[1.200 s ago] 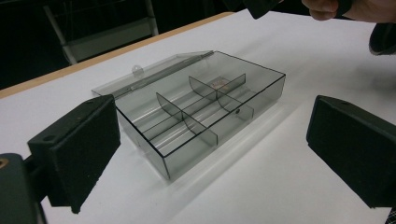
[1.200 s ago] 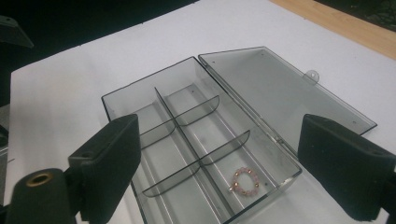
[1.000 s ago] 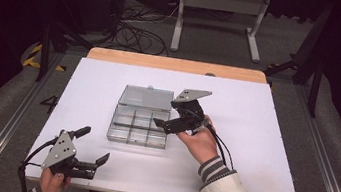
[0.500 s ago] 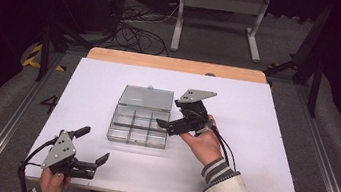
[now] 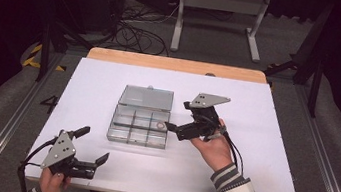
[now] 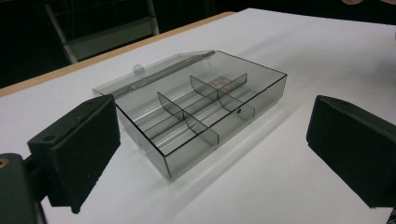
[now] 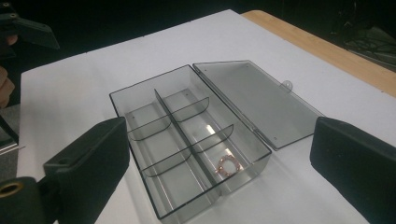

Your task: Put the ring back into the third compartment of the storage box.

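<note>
A smoky clear compartment box [image 5: 135, 142] lies mid-table with its lid [image 5: 147, 98] folded flat behind it. A small copper ring [image 5: 159, 125] rests in the box's right-hand middle compartment and appears as the ring [image 7: 228, 165] in the right gripper view. My right gripper [image 5: 173, 131] hovers just right of the box, pointing at it. Its jaws have just been opening and stand open with nothing between them. My left gripper [image 5: 95, 144] rests near the table's front left, open and empty, facing the box [image 6: 224, 144].
The white table top [image 5: 263, 139] ends in a wooden strip [image 5: 178, 65] at the back. Cables and a metal stand sit on the dark floor beyond. Bare white surface surrounds the box on all sides.
My right gripper has drawn back to the right, away from the box's edge. The left gripper has stayed put.
</note>
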{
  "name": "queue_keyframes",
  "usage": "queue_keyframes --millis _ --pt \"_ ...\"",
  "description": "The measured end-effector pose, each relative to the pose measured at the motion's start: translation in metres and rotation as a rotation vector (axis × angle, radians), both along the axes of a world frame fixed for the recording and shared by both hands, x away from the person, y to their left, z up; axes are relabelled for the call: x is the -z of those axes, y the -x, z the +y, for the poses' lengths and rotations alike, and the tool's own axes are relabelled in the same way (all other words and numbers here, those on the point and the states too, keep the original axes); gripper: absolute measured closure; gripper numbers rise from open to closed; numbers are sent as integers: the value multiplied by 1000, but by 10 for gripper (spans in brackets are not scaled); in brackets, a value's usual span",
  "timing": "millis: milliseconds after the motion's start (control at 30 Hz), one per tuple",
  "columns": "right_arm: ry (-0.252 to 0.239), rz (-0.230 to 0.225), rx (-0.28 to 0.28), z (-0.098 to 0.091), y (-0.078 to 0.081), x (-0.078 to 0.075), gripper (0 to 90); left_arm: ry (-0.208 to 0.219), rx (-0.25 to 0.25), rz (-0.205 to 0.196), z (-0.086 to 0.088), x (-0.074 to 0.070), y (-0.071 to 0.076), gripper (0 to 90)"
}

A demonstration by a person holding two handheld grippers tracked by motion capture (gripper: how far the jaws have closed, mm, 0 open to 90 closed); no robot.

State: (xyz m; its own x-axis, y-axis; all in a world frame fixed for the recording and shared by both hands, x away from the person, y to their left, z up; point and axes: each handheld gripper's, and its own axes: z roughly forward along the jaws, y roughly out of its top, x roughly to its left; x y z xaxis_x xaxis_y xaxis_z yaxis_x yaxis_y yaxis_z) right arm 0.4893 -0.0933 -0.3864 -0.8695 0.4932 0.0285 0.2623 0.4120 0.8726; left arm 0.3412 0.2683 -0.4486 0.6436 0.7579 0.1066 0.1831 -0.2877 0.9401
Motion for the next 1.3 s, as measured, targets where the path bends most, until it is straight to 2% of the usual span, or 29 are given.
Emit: queue_keyframes --millis 333,500,1300 --pt "-37 -19 28 -31 15 -5 55 -5 -1 -1 0 0 0 33" --pt "-38 -26 46 -45 21 -3 55 -6 -2 -1 0 0 0 33" --pt "-87 -36 150 -113 42 27 50 -15 -1 -3 -1 0 0 33"
